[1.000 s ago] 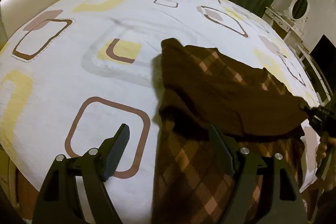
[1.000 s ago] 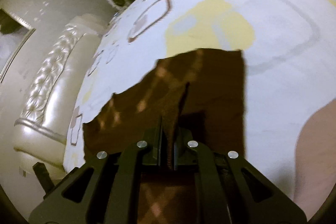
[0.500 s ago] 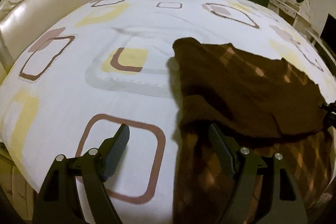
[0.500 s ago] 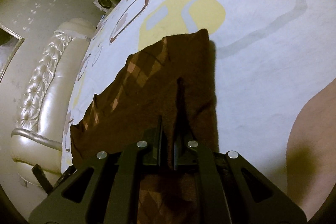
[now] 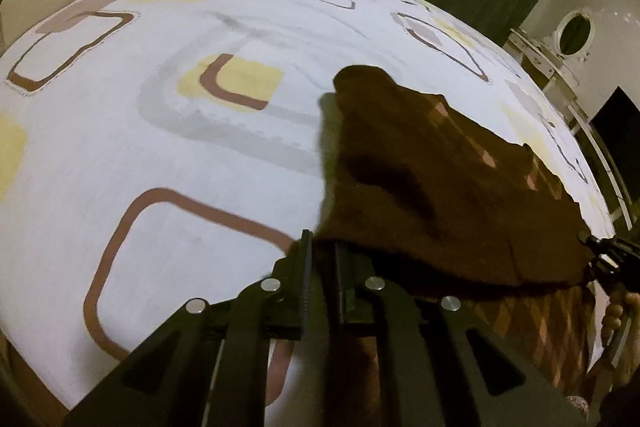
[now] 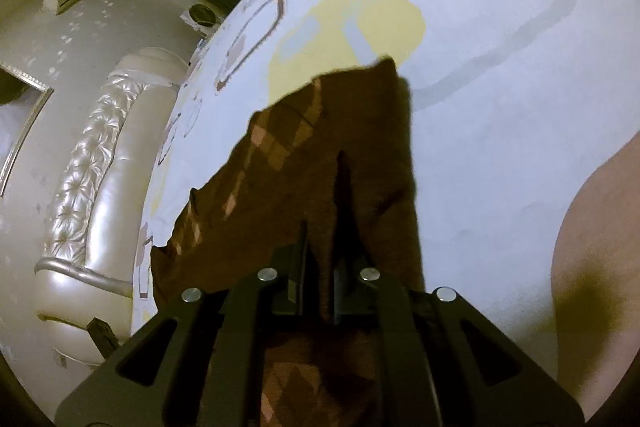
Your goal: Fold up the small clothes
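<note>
The brown checked garment (image 5: 432, 187) lies on the bedsheet (image 5: 160, 147), stretched between both tools. Right gripper (image 6: 322, 247) is pinched tight on one corner; left gripper (image 5: 322, 255) is closing on the other. I'd lift both evenly, keeping that edge taut.

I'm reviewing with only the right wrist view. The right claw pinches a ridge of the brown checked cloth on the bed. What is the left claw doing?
Observer: The left claw is closing its jaws on the near left edge of the cloth, with fabric between them.
Operator: Does that view show my grip from outside?
Observer: Yes. The right claw shows at the far right edge, holding the cloth's other corner, so the top layer spans between both claws.
Operator: Anything past the bed on that side?
Observer: A pale dresser with an oval mirror stands against the wall.
</note>
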Demonstrator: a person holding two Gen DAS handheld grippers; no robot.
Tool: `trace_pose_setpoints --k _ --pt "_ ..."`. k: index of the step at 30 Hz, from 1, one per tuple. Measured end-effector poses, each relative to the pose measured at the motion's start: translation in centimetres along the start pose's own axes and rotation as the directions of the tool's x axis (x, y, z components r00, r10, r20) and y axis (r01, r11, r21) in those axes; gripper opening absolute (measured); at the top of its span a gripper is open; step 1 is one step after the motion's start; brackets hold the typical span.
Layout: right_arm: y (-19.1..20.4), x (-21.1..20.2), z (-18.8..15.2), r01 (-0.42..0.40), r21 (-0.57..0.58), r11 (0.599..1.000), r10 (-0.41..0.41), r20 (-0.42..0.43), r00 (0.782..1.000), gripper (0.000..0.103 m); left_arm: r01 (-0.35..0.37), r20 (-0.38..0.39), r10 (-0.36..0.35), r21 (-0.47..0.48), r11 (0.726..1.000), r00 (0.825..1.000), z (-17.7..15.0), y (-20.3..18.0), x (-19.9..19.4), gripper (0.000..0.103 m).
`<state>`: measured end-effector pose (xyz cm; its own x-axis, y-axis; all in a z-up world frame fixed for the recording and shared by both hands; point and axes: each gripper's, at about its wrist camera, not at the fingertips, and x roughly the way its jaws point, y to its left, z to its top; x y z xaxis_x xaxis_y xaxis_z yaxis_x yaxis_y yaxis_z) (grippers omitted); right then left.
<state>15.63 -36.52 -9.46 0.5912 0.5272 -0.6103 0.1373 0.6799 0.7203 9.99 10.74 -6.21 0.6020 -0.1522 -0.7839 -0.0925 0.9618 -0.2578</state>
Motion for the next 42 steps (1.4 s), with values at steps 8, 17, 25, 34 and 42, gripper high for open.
trace_pose_setpoints --k 8,17,25,34,42 --pt "-1.3 -0.2 -0.2 0.057 0.009 0.998 -0.057 0.037 0.998 0.006 -0.001 -0.018 0.000 -0.034 0.999 1.000 -0.6 0.6 0.0 0.013" --pt "0.6 -4.5 1.0 0.092 -0.045 0.995 -0.087 0.114 0.990 0.014 -0.010 -0.010 0.011 0.088 0.996 1.000 -0.6 0.8 -4.2 0.015" --pt "14.2 5.1 1.5 -0.187 -0.361 0.913 0.117 -0.208 0.971 0.026 0.116 0.056 -0.122 0.094 0.989 0.991 4.5 -3.3 -2.9 0.051" --pt "23.1 20.0 -1.3 -0.303 -0.514 0.803 0.011 -0.495 0.869 0.032 0.081 -0.075 -0.075 0.081 0.993 0.994 1.7 -1.5 2.2 0.051" --pt "24.1 22.4 -3.2 -0.361 -0.571 0.737 -0.083 -0.607 0.791 0.002 0.106 -0.062 -0.103 0.042 0.993 0.993 1.9 -1.1 2.1 0.052"
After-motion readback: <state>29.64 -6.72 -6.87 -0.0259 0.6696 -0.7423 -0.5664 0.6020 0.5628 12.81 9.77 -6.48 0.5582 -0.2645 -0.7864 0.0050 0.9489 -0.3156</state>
